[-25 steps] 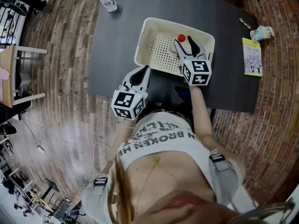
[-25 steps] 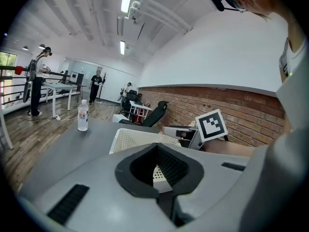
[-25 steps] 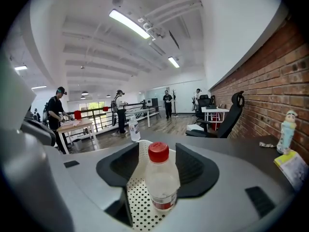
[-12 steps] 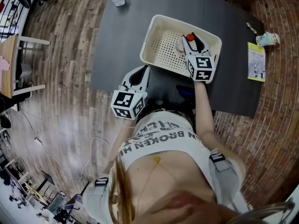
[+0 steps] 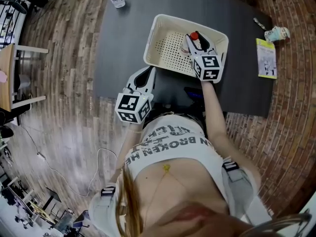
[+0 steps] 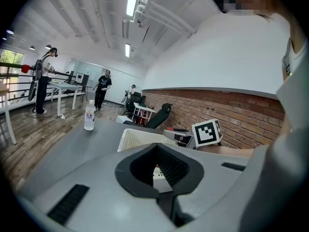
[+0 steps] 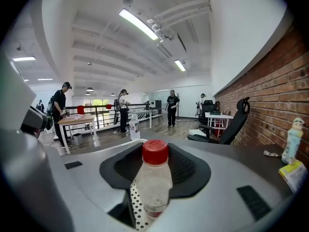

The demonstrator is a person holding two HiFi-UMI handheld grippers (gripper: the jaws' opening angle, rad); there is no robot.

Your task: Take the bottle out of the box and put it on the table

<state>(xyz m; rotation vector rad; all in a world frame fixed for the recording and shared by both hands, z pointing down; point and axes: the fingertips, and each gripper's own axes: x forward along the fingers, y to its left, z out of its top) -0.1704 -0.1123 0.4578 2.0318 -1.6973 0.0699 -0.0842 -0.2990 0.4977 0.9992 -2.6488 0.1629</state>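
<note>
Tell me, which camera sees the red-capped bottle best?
The right gripper view: the red-capped bottle fills the middle, cap to body, close up. The head view shows just its red cap, tiny, in the box. The left gripper view shows the box's side, not this bottle.
</note>
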